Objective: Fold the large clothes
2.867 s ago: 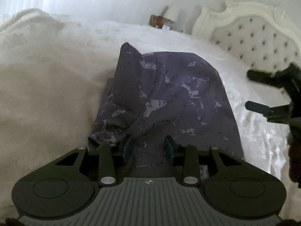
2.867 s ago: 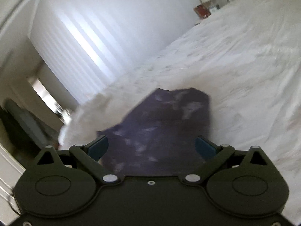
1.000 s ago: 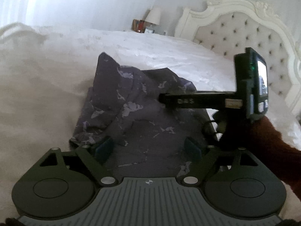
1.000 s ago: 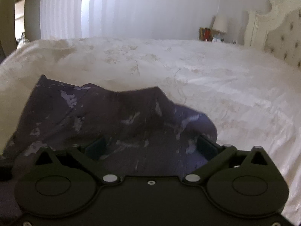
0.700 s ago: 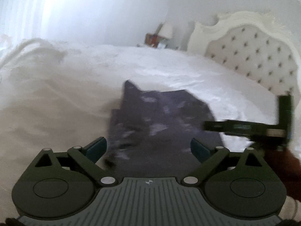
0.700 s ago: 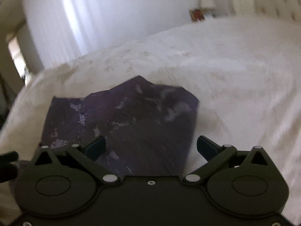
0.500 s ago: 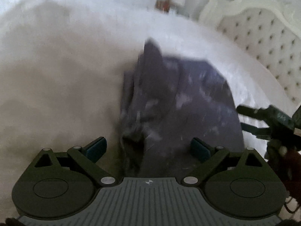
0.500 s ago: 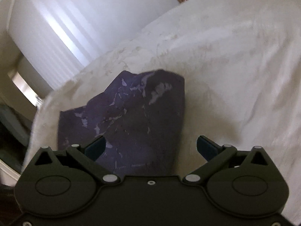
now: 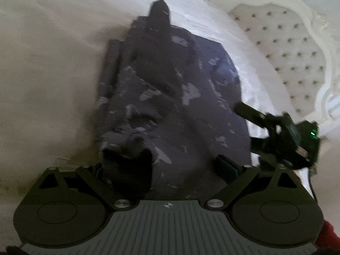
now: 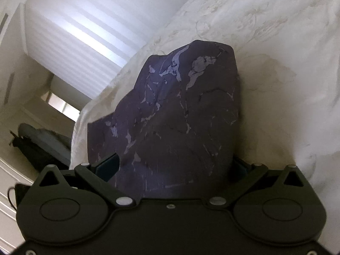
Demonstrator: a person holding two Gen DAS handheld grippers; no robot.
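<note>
dark purple marbled garment (image 9: 174, 97) lumped on the white bedspread (image 9: 53, 74), left gripper (image 9: 165, 167) jaws wide apart straddling its near edge, nothing pinched, right gripper (image 10: 176, 165) likewise spread around its near end

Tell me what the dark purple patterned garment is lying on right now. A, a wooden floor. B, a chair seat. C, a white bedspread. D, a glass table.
C: the dark purple garment lies spread on the white bedspread, with the tufted headboard behind it in the left wrist view.
</note>
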